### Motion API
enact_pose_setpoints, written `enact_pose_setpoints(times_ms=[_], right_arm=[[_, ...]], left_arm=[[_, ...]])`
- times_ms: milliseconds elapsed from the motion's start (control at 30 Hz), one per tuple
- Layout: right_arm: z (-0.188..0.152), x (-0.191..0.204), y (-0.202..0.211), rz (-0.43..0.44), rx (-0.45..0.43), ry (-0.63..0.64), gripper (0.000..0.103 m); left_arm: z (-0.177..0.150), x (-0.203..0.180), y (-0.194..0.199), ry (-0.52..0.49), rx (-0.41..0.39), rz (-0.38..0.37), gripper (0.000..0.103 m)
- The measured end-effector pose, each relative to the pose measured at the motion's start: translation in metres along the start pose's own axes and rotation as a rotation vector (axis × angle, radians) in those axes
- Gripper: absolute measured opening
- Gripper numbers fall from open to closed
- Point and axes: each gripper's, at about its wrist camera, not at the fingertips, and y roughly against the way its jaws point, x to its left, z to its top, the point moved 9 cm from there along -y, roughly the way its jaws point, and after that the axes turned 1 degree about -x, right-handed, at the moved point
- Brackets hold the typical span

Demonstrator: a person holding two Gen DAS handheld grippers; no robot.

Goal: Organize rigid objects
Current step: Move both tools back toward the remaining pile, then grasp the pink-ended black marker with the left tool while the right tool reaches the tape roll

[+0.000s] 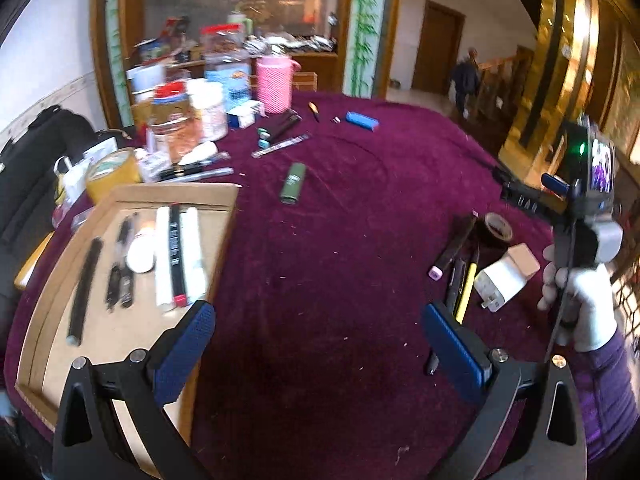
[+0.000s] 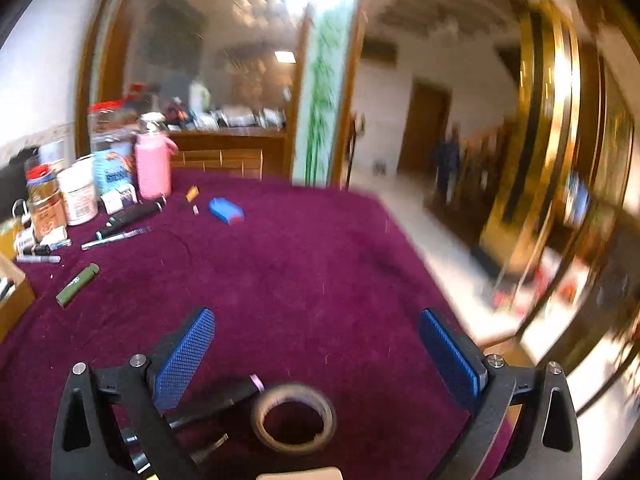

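Note:
A cardboard tray (image 1: 52, 304) at the left holds several pens and white tubes laid side by side. My left gripper (image 1: 320, 336) is open over the purple cloth (image 1: 320, 240) just right of the tray, nothing between its fingers. At the right lie a tape roll (image 1: 497, 229), a white charger (image 1: 505, 276), a pink-capped marker (image 1: 454, 246) and a yellow pen (image 1: 466, 292). A green tube (image 1: 293, 183) lies mid-table; a blue box (image 1: 362, 120) lies farther back. My right gripper (image 2: 318, 340) is open, raised above the tape roll (image 2: 294, 418) and marker (image 2: 224, 398).
Jars, a pink container (image 1: 274, 84) and a yellow tape roll (image 1: 112, 172) crowd the back left corner. Loose pens (image 1: 280, 146) lie beside them. The table edge drops off at the right (image 2: 420, 248). A gloved hand (image 1: 580, 300) holds the other gripper. A person stands far off in the hallway.

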Motion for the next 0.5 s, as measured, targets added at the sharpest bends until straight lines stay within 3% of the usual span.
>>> enact_pose_setpoints(times_ms=[133, 267, 367, 500], right_arm=[[-0.013, -0.02, -0.013, 0.086, 0.095, -0.189, 0.102], [-0.024, -0.034, -0.019, 0.102, 0.152, -0.292, 0.102], [-0.025, -0.04, -0.019, 0.107, 0.153, -0.333, 0.102], [-0.025, -0.044, -0.024, 0.107, 0.163, -0.361, 0.102]], left_arm=[[0.006, -0.028, -0.036, -0.06, 0.045, -0.025, 0.103], [0.026, -0.067, -0.07, -0.168, 0.038, -0.078, 0.102], [0.038, -0.101, -0.094, -0.235, 0.07, -0.149, 0.085], [0.046, -0.139, -0.119, -0.291, 0.096, -0.221, 0.084]])
